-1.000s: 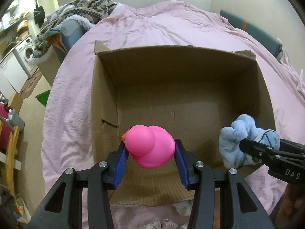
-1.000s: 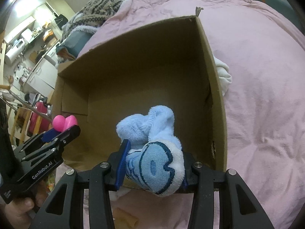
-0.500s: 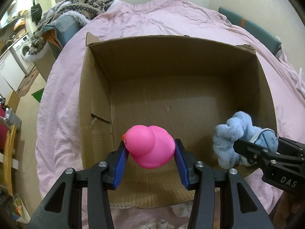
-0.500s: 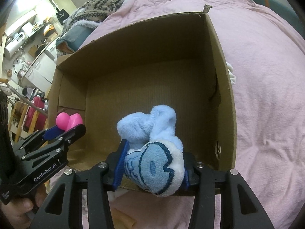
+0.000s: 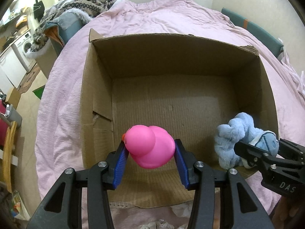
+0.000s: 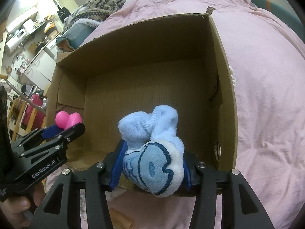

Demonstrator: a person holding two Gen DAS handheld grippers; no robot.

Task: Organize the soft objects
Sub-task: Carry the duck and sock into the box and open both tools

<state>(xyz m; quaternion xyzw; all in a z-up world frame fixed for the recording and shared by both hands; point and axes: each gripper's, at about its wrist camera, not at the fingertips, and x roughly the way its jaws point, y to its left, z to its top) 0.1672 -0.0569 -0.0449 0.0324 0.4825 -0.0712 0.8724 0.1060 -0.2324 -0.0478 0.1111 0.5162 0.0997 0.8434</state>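
Left tool (image 5: 149, 153) clamps a pink duck (image 5: 150, 147) above the cardboard box (image 5: 95, 95) on the bed (image 5: 63, 99). Right tool (image 6: 152, 169), jaws just easing wider, still pinches a blue plush toy (image 6: 152, 152) over the box's near edge.

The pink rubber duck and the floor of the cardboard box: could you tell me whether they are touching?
Apart. In the left wrist view the pink rubber duck hangs clamped between the left gripper pads, above the bare floor of the cardboard box.
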